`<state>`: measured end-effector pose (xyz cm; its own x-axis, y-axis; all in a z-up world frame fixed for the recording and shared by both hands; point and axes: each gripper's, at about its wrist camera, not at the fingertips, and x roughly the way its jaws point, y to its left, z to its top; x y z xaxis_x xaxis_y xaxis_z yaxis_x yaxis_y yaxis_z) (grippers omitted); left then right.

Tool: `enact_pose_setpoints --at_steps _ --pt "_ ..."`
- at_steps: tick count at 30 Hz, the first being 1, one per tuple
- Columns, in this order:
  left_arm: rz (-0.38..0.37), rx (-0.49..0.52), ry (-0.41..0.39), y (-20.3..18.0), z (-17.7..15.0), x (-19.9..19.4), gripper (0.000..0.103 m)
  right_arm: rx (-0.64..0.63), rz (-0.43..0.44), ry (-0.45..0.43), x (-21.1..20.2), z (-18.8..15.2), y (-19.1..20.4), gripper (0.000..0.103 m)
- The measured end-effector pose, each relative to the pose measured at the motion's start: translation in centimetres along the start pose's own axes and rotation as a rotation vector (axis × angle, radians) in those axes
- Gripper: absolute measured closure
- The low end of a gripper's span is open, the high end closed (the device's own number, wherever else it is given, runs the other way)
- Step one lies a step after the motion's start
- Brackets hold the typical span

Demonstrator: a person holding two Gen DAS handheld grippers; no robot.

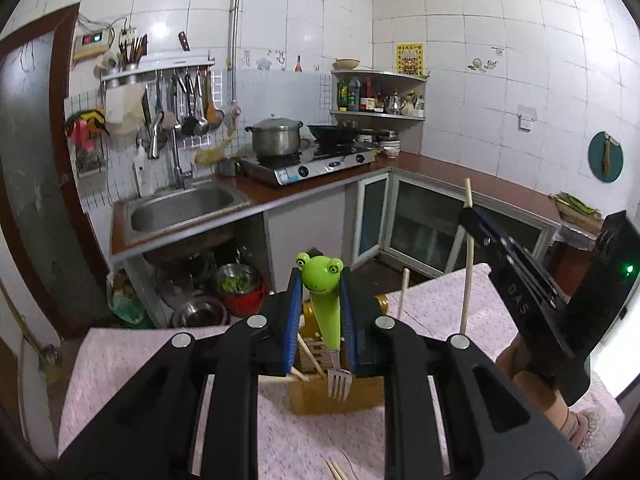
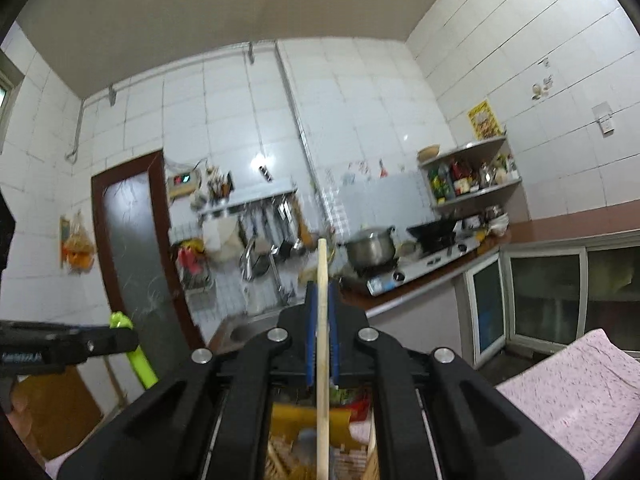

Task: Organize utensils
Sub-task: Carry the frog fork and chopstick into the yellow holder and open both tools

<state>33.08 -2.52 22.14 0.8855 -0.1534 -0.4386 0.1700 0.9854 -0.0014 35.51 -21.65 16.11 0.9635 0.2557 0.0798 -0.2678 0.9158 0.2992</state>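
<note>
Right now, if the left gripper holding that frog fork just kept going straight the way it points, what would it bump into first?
Probably nothing close. The left gripper, shut on the frog fork, points over the table's far edge. Beyond lies open floor, then the counter cabinets between the sink and the stove. Depth is hard to judge.
</note>
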Motion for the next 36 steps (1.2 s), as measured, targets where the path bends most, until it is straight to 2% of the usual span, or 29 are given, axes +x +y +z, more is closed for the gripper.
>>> enact_pose_setpoints --at_steps 3,6,11,19,24,28,32,36 --pt "0.031 0.009 -0.012 0.3 0.1 1.4 0.086 0.013 -0.010 -0.049 0.9 0.1 -0.3 0.097" --pt "0.040 -0.017 0.009 1.1 -0.5 3.6 0.086 0.011 -0.023 -0.077 1.9 -0.3 -0.5 0.097" --pt "0.042 -0.038 -0.022 2.1 -1.7 6.3 0.086 -0.010 -0.037 -0.083 3.3 -1.5 -0.7 0.097" --pt "0.018 -0.055 -0.072 3.1 -0.1 4.9 0.086 0.001 -0.039 -0.073 3.6 -1.1 -0.6 0.097" --pt "0.017 -0.068 -0.106 3.1 0.1 4.1 0.086 0.012 -0.035 -0.114 2.3 0.1 -0.4 0.097" --pt "0.022 -0.043 -0.134 2.2 1.0 4.2 0.086 -0.002 -0.021 -0.121 2.9 1.2 0.6 0.097" --pt "0.050 -0.015 -0.138 2.0 0.3 5.3 0.086 -0.040 -0.011 -0.105 3.1 0.3 1.2 0.097" --pt "0.022 -0.040 -0.120 2.9 -1.3 6.8 0.086 -0.080 -0.020 -0.074 3.4 -1.2 1.1 0.097"
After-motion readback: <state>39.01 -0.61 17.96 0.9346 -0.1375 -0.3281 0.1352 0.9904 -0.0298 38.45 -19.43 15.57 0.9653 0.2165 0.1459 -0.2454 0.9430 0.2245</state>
